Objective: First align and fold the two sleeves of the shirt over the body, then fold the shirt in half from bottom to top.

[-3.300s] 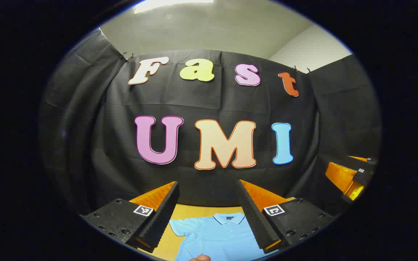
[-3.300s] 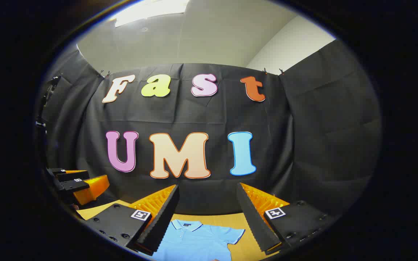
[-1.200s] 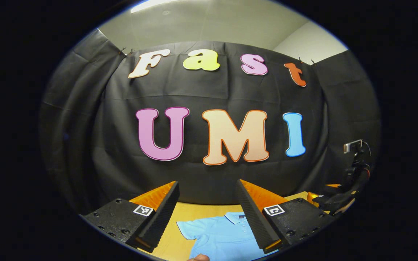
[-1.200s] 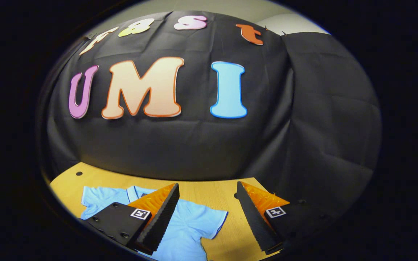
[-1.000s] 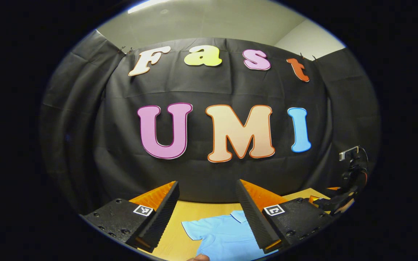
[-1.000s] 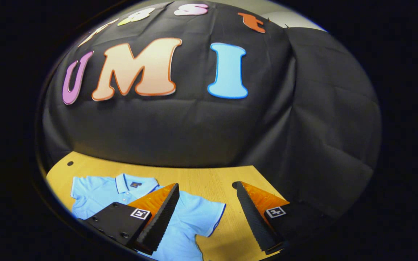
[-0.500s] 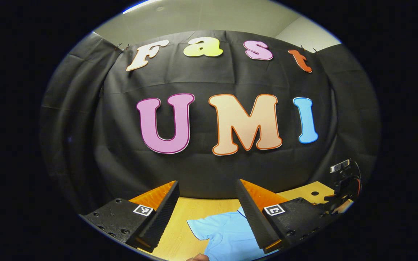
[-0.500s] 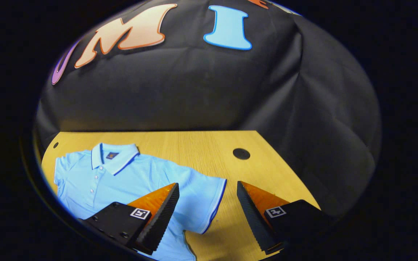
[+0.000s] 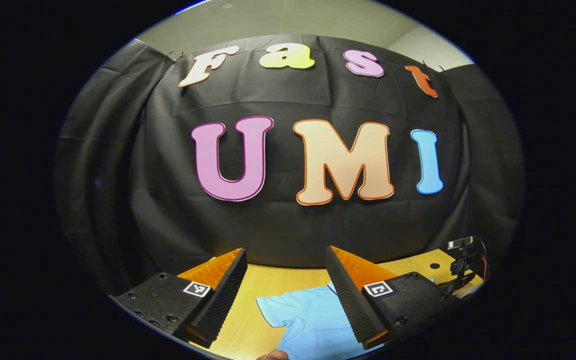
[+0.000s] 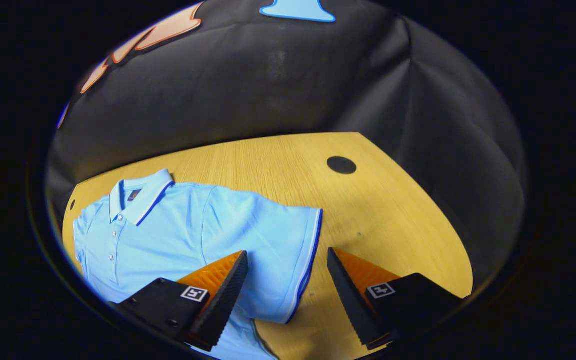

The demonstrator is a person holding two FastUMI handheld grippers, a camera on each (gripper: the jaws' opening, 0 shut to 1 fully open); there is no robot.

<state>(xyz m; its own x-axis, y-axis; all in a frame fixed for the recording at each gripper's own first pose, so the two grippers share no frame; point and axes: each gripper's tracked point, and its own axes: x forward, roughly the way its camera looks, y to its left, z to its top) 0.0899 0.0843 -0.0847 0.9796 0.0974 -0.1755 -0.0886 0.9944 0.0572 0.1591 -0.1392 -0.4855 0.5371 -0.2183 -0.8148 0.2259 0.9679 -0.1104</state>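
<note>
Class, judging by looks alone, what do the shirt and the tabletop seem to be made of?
Shirt: soft matte knit, probably cotton; it lies limp with gentle creases. Table: light wood or wood-look laminate, smooth; fine straight grain lines show.

Right gripper jaws apart over shirt sleeve, flat on table

Bare table beside the shirt's sleeve, black cloth wall seemingly close behind.

Light-blue shirt, navy trim
</note>
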